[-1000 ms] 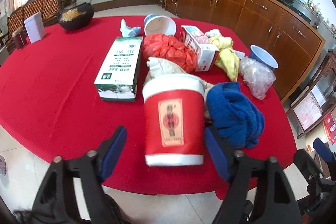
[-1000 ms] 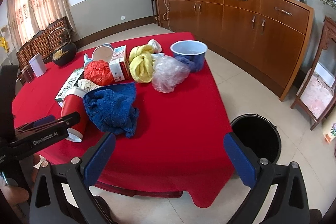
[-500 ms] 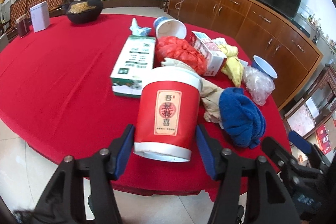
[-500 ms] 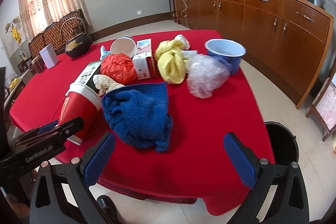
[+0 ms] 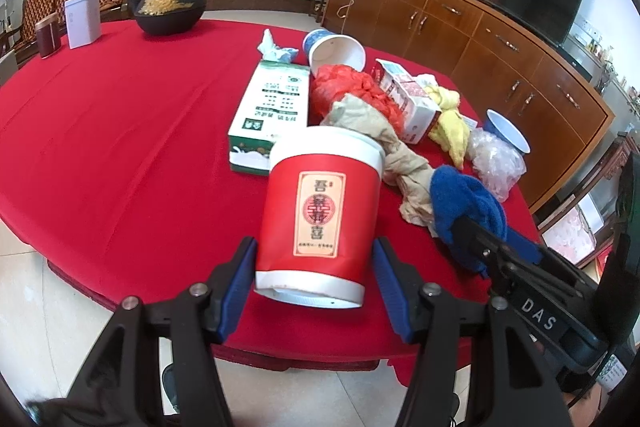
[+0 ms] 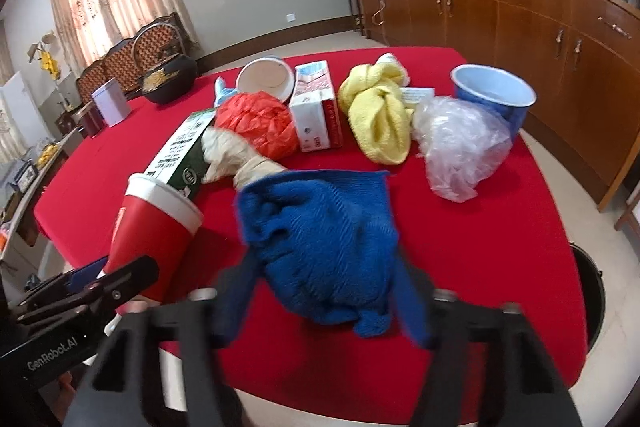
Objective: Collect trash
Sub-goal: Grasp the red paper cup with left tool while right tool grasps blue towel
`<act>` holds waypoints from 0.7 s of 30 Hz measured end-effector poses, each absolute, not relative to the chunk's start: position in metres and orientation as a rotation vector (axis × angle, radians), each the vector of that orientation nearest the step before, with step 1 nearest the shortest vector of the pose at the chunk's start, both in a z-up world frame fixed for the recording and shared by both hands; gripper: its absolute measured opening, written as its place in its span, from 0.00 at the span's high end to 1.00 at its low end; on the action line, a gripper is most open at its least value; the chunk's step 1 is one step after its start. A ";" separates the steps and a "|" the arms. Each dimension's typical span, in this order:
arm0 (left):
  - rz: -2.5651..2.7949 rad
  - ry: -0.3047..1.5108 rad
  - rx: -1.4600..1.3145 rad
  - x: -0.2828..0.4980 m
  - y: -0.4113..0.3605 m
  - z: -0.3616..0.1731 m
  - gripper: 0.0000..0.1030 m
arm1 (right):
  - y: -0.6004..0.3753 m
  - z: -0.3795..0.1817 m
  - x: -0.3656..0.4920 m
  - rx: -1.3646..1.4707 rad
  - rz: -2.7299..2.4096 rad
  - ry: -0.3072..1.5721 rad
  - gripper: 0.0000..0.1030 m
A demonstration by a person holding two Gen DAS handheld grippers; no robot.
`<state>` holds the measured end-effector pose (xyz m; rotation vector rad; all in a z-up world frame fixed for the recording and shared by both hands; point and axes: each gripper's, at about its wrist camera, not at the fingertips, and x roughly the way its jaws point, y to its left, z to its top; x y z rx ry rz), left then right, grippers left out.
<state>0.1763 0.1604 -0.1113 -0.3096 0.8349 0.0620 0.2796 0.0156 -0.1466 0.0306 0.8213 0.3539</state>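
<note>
A red paper cup (image 5: 320,203) with a white rim and a label stands tilted near the front edge of the red table (image 5: 120,147). My left gripper (image 5: 316,281) is shut on it, both blue pads pressed against its lower sides. The cup (image 6: 156,227) and the left gripper (image 6: 92,287) also show in the right wrist view. A crumpled blue cloth (image 6: 320,239) lies just right of the cup. My right gripper (image 6: 324,291) straddles the cloth; its blurred jaws are closing and the pads meet the cloth's sides. The blue cloth (image 5: 464,199) hides one right fingertip.
Behind the cup lie a beige rag (image 5: 400,163), a green-white carton (image 5: 272,107), a red plastic bag (image 5: 348,87), a small carton (image 5: 408,103), a yellow cloth (image 5: 452,131), a clear bag (image 5: 496,159) and a blue bowl (image 5: 506,131). A black bin (image 6: 588,299) stands on the floor, right.
The left jaws came in from either side of the cup and now grip it, tilted. The right gripper moved forward over the blue cloth and its wide jaws swung in on it.
</note>
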 end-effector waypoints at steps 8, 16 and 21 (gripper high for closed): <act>0.025 0.823 -0.312 0.171 0.146 -0.108 0.43 | 0.002 -0.131 0.260 0.041 0.364 0.765 0.57; 0.058 0.835 -0.262 0.177 0.131 -0.111 0.38 | -0.018 -0.133 0.250 0.018 0.317 0.796 0.56; 0.074 0.876 -0.278 0.182 0.134 -0.121 0.31 | -0.025 -0.141 0.253 0.041 0.301 0.818 0.37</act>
